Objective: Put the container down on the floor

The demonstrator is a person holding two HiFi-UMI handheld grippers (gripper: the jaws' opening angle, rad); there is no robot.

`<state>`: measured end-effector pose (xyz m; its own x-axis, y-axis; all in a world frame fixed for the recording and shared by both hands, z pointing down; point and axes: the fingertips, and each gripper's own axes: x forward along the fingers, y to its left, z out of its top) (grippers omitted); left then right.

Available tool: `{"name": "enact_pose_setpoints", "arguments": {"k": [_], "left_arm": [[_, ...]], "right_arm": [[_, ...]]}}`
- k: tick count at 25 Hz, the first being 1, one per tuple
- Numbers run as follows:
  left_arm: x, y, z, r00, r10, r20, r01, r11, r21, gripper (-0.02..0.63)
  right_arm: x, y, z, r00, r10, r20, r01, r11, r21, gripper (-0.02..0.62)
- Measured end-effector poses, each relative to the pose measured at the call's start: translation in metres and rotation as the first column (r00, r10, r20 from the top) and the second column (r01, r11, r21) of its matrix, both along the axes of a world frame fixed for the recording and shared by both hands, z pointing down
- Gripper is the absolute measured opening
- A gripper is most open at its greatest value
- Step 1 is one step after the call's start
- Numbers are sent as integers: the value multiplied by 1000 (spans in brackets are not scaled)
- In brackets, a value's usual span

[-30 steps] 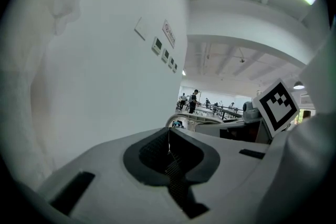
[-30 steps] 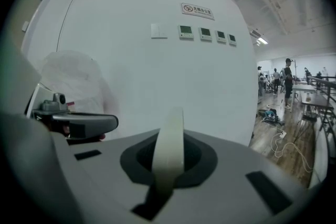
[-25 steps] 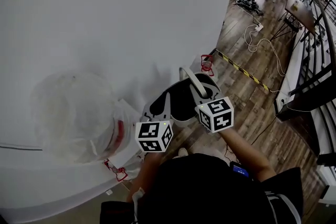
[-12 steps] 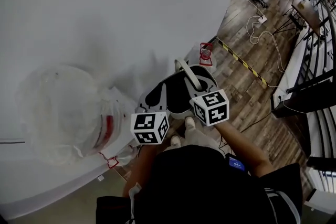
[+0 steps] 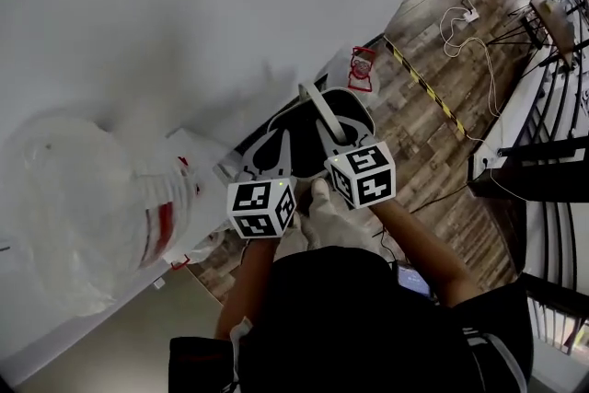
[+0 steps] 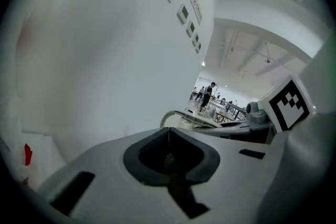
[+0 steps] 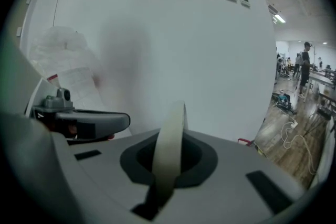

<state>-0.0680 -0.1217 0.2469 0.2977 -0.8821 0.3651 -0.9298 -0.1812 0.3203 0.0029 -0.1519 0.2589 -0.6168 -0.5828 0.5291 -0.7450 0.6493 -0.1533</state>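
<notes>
**Grip.** The right hand-held gripper (image 5: pixel 329 126) has its jaws closed on a cream band (image 5: pixel 313 106). In the right gripper view the band (image 7: pixel 170 139) stands on edge in the jaw seat and arcs up and away from it. I judge it to be the container's handle. The left hand-held gripper (image 5: pixel 281 156) is just beside the right one, on its left. Its jaws are pressed together along the centre seam with nothing between them.

**Location of the task item.** No view shows the body of the container, and it may be hidden beneath the two grippers and the person's arms. Only the band can be confirmed, at the right jaws and raised above the wooden floor (image 5: pixel 433 143). Whether the load touches the floor cannot be told.

**Surroundings.** A white wall (image 5: pixel 184 14) stands close on the far side. A translucent plastic bag (image 5: pixel 74 207) with white and red contents lies to the left, at the foot of the wall.

**Step in hand.** In my judgement this is the carry or lowering stage, and the set-down is not yet done.

**Next move.** The right gripper must descend until the load rests on the boards. It should land right of the bag and short of the wall. The jaws should part only once the band goes slack. An early release risks a drop or a tip-over. The left gripper has no evident part in this step.
</notes>
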Motion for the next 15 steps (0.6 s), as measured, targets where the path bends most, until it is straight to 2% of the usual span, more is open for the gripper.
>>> {"name": "enact_pose_setpoints", "arguments": {"k": [9, 15], "left_arm": [[-10, 0, 50, 998, -65, -12, 64, 991, -115, 20], [-21, 1, 85, 997, -76, 26, 79, 980, -184, 20]], "right_arm": [[-4, -9, 53, 996, -51, -75, 44, 995, -90, 29], [-14, -16, 94, 992, -60, -115, 41, 986, -163, 29]]}}
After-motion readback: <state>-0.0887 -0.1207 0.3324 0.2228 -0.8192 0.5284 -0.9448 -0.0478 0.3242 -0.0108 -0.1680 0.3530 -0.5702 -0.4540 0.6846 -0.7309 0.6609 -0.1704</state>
